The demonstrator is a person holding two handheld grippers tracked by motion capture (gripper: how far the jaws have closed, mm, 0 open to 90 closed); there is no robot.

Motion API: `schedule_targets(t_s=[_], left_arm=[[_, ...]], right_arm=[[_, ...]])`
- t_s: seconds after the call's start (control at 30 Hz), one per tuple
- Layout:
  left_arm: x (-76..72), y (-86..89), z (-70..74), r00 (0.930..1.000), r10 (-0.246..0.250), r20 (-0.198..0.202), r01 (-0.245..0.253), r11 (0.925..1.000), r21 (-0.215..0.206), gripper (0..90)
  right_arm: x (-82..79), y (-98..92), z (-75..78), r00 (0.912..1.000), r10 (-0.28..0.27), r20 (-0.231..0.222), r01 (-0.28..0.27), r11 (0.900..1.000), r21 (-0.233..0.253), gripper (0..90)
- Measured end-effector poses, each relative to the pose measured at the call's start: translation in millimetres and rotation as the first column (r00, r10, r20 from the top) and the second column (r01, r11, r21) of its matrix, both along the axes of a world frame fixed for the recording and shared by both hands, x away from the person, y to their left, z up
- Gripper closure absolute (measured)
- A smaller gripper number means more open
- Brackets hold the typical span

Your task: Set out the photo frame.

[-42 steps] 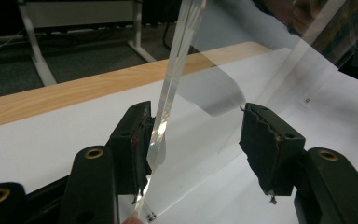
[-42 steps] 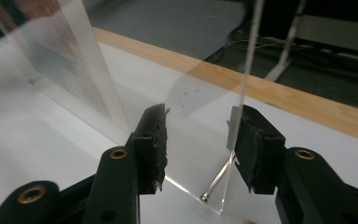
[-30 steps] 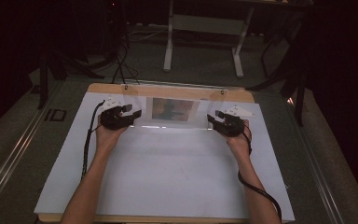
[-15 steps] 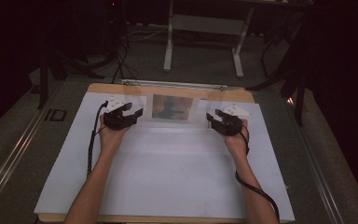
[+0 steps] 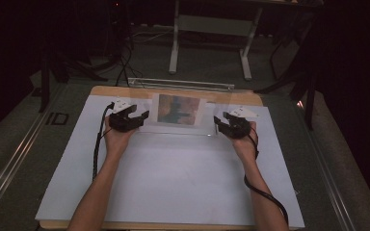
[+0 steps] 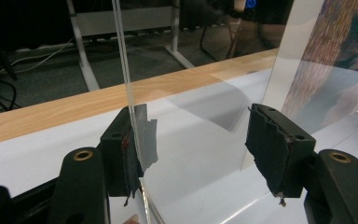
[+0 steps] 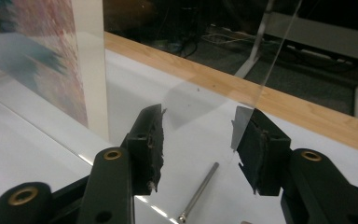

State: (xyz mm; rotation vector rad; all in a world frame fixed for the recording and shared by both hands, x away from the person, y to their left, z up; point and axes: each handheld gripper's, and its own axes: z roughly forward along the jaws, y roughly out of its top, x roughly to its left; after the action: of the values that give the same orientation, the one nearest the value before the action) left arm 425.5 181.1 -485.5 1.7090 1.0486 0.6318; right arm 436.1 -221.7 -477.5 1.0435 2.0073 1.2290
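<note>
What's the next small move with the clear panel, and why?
Probably close both grippers on the panel's side edges. The clear acrylic panel with the picture stands tilted up off the white sheet, and the left gripper and right gripper have open jaws straddling its edges, one pad already touching.

Black tools [image 5: 139, 117], trailing black cables [image 5: 96, 144]

Two grippers: left gripper [image 5: 134, 117] and right gripper [image 5: 223, 123], each with two black fingers [image 6: 279, 151]. One clear acrylic frame [image 5: 183, 127] near the table's far edge. One colourful picture [image 5: 179, 109] inside it. One metal pin [image 7: 199, 192] lying flat. One white sheet [image 5: 173, 183] over one wooden table [image 5: 173, 91]. Two forearms [image 5: 96, 197].
</note>
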Motion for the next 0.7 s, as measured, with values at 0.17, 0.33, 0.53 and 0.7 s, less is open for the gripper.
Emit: schedule_targets(t_s=[0.17, 0.33, 0.53, 0.7], left_arm=[[-5.6, -1.4, 4.0, 0.9999, -0.013, -0.005, 0.013, 0.9998, 0.013, 38.9], [-10.1, -3.2, 4.0, 0.9996, -0.022, -0.016, 0.022, 0.9997, 0.004, 39.1], [-15.3, -6.1, 3.0, 0.9994, -0.017, -0.030, 0.016, 0.9996, -0.025, 39.0], [-23.0, -8.4, 5.8, 0.9993, -0.017, -0.033, 0.016, 0.9995, -0.027, 39.1]], right_arm=[[-7.7, -2.7, 4.3, 0.9999, 0.012, 0.003, -0.012, 1.000, -0.010, 54.0], [-15.8, -8.4, 7.7, 0.9999, 0.014, 0.005, -0.014, 1.000, 0.019, 54.9], [-23.2, -11.5, 8.0, 1.0000, 0.003, 0.006, -0.004, 1.000, 0.030, 54.8], [-31.4, -14.2, 7.7, 1.0000, 0.005, 0.007, -0.005, 0.999, 0.032, 54.6]])
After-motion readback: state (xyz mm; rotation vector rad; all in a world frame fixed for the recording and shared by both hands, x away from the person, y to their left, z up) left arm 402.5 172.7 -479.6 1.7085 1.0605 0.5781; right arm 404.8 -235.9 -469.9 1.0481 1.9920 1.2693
